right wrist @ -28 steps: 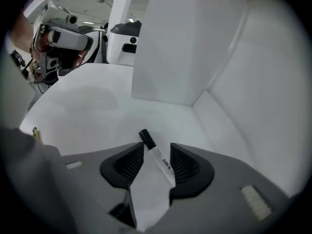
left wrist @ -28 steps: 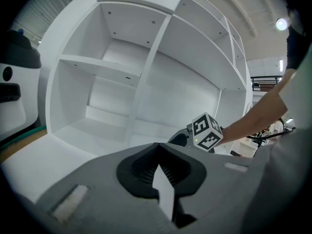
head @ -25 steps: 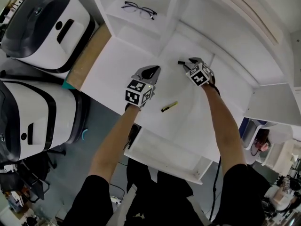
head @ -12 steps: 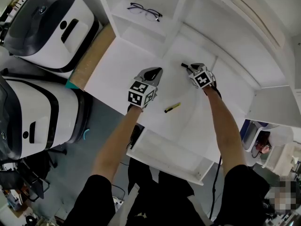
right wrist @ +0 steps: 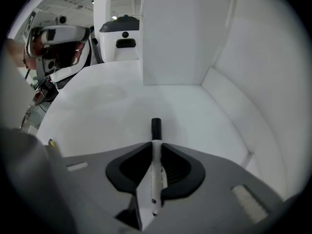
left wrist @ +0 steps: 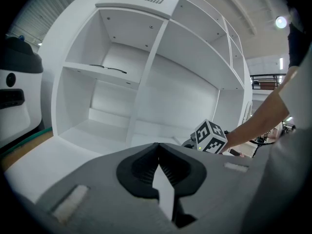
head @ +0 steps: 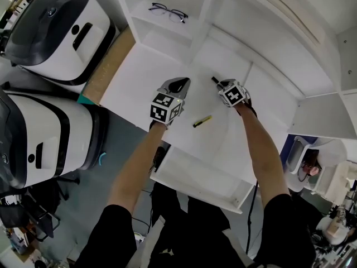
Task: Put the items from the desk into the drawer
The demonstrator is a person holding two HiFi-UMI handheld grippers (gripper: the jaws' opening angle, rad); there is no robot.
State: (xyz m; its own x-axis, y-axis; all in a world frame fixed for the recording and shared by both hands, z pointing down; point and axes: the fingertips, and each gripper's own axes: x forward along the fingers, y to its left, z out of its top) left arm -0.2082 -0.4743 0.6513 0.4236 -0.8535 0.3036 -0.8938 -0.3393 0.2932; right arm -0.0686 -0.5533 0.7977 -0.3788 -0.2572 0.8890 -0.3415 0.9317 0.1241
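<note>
My right gripper (head: 219, 82) is shut on a white marker pen (right wrist: 155, 165), over the white desk (head: 139, 77) near the shelf unit. Its jaws have just been closing with the pen between them. The pen's black cap (right wrist: 155, 126) sticks out past the fingertips, and it shows as a dark tip (head: 213, 80) in the head view. A yellow pen (head: 202, 121) lies on the desk between the two grippers. My left gripper (head: 177, 85) hovers above the desk, shut and empty (left wrist: 157, 147). The open white drawer (head: 167, 175) sits below the desk's front edge.
Black-framed glasses (head: 167, 12) lie on a shelf of the white unit (head: 223, 15) at the back of the desk. Two large white-and-black machines (head: 53, 27) (head: 39, 138) stand on the floor to the left. A wooden strip (head: 109, 66) edges the desk's left side.
The right gripper has shifted a little toward the desk's front, closer to the yellow pen, with the marker pen still at its tip. The left gripper has stayed put.
</note>
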